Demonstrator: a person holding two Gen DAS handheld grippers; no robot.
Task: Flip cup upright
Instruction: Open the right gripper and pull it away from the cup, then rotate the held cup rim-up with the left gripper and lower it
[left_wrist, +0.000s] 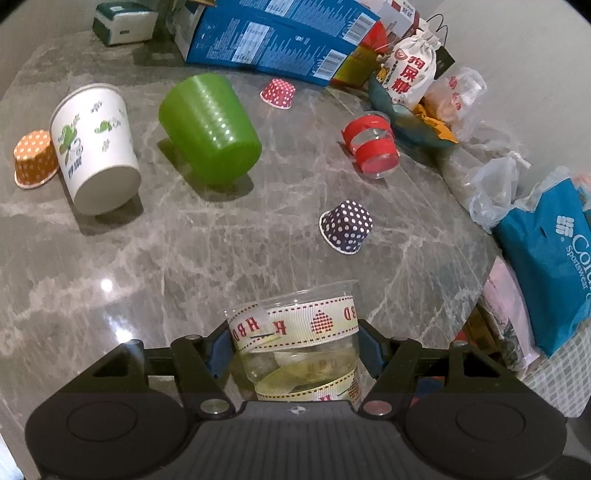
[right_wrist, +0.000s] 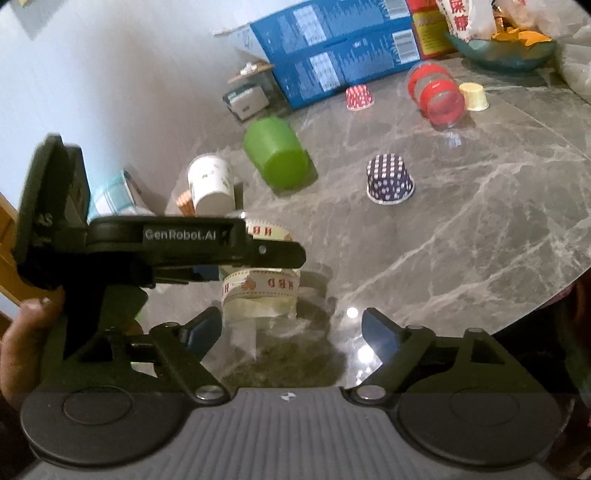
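Observation:
My left gripper (left_wrist: 295, 345) is shut on a clear plastic cup (left_wrist: 299, 332) wrapped in cream ribbon with red letters. It holds the cup by its sides, rim away from the camera. In the right wrist view the same cup (right_wrist: 258, 291) sits in the left gripper (right_wrist: 266, 254), over the grey marble table (right_wrist: 480, 229). My right gripper (right_wrist: 291, 332) is open and empty, just in front of the cup. Its left fingertip (right_wrist: 201, 330) is close to the cup's lower part.
On the table lie a green cup (left_wrist: 210, 127), a white paper cup (left_wrist: 94, 147), a red-taped clear cup (left_wrist: 371, 146) and dotted paper liners: purple (left_wrist: 346, 226), orange (left_wrist: 35, 158), red (left_wrist: 277, 93). Blue boxes (left_wrist: 280, 40) and bags (left_wrist: 550, 258) line the far and right edges.

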